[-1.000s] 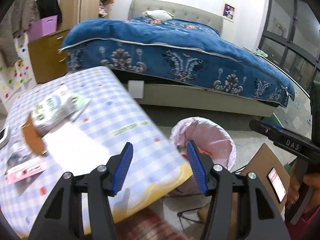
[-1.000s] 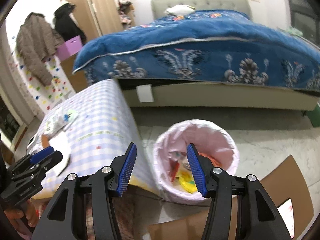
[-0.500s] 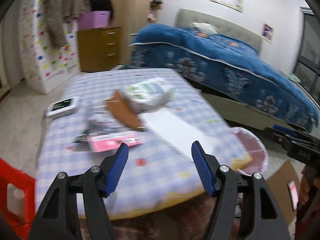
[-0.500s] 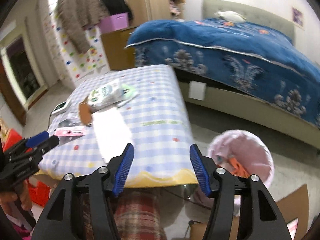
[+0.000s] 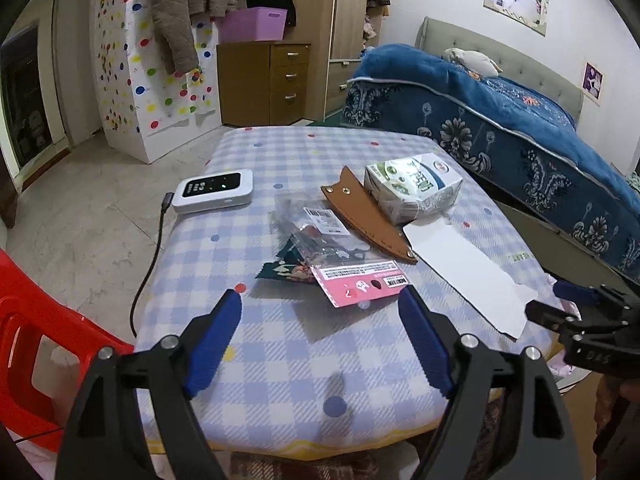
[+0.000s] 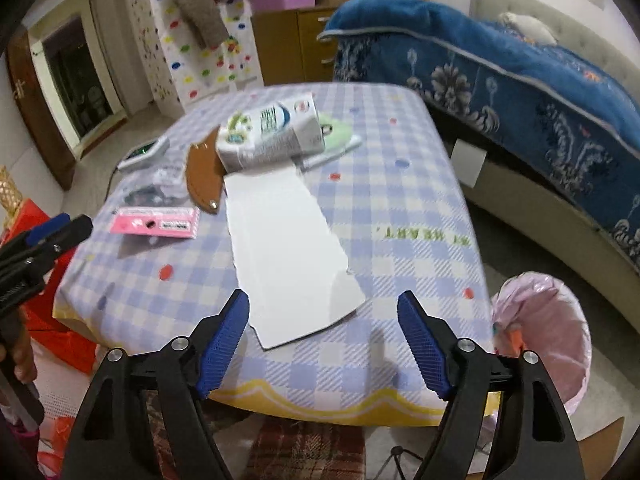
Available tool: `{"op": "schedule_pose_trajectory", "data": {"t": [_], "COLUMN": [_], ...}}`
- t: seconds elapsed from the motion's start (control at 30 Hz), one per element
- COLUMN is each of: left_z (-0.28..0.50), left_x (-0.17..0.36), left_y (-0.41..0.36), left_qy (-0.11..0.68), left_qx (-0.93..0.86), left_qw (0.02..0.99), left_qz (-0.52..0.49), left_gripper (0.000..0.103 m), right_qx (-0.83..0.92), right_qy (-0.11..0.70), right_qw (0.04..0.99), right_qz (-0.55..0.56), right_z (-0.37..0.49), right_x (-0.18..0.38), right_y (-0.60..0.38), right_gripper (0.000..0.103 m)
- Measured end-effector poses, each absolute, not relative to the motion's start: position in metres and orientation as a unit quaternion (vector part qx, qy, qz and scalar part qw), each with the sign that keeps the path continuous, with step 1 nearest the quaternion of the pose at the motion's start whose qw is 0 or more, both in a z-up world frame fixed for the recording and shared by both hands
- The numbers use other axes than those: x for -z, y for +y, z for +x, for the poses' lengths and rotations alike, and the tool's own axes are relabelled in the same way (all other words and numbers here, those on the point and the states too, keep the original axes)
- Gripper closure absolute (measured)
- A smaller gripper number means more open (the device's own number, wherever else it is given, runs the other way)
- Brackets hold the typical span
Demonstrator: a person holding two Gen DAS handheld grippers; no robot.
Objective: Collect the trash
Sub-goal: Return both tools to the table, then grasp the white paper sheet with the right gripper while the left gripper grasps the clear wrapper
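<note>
Trash lies on the checked table [image 5: 304,364]: a pink-labelled clear packet [image 5: 362,282], a dark wrapper [image 5: 280,270], a white card strip [image 5: 466,268] and a green-and-white carton [image 5: 412,186]. My left gripper [image 5: 320,344] is open and empty over the near table edge, just short of the pink packet. My right gripper [image 6: 323,346] is open and empty at the near end of the white card strip [image 6: 288,248]. The carton [image 6: 272,136] and pink packet [image 6: 156,222] lie beyond. A pink-lined trash bin [image 6: 548,328] stands on the floor to the right of the table.
A brown leather sheath [image 5: 364,216] and a white device with a cable [image 5: 214,190] lie on the table. A red stool [image 5: 36,344] stands at the left. A blue-covered bed [image 5: 520,128] is at the right, drawers [image 5: 264,80] behind.
Both grippers have swung left from the trash bin to face the table. The bin has left the left wrist view and sits at the right edge of the right wrist view. Both stay open.
</note>
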State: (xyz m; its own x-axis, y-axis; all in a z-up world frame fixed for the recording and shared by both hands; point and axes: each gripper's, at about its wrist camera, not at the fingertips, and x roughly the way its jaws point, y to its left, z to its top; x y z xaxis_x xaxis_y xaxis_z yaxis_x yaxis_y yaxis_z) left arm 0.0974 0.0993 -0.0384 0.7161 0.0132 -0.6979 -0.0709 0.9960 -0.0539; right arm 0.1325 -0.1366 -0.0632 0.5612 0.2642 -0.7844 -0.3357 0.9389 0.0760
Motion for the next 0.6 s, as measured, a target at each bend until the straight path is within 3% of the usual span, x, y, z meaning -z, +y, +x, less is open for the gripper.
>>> {"op": "schedule_pose_trajectory", "data": {"t": [0.13, 0.47, 0.5, 0.6], "left_z": [0.101, 0.097, 0.096, 0.092], "left_x": [0.043, 0.045, 0.045, 0.043], "left_y": [0.093, 0.082, 0.082, 0.084], "left_qy": [0.382, 0.383, 0.384, 0.384], "left_qx": [-0.018, -0.015, -0.015, -0.019], "left_qw": [0.924, 0.923, 0.923, 0.923], "left_qz": [-0.035, -0.022, -0.022, -0.022], "left_gripper": [0.025, 0.024, 0.025, 0.025], "right_qx": [-0.163, -0.167, -0.166, -0.173], "right_qy": [0.446, 0.422, 0.420, 0.413], "right_qw": [0.880, 0.891, 0.892, 0.894], "right_qz": [-0.030, 0.016, 0.013, 0.020], "right_z": [0.134, 0.137, 0.137, 0.134], "right_x": [0.076, 0.081, 0.081, 0.077], "right_y": [-0.143, -0.147, -0.145, -0.144], "right_gripper": [0.052, 0.077, 0.088, 0.098]}}
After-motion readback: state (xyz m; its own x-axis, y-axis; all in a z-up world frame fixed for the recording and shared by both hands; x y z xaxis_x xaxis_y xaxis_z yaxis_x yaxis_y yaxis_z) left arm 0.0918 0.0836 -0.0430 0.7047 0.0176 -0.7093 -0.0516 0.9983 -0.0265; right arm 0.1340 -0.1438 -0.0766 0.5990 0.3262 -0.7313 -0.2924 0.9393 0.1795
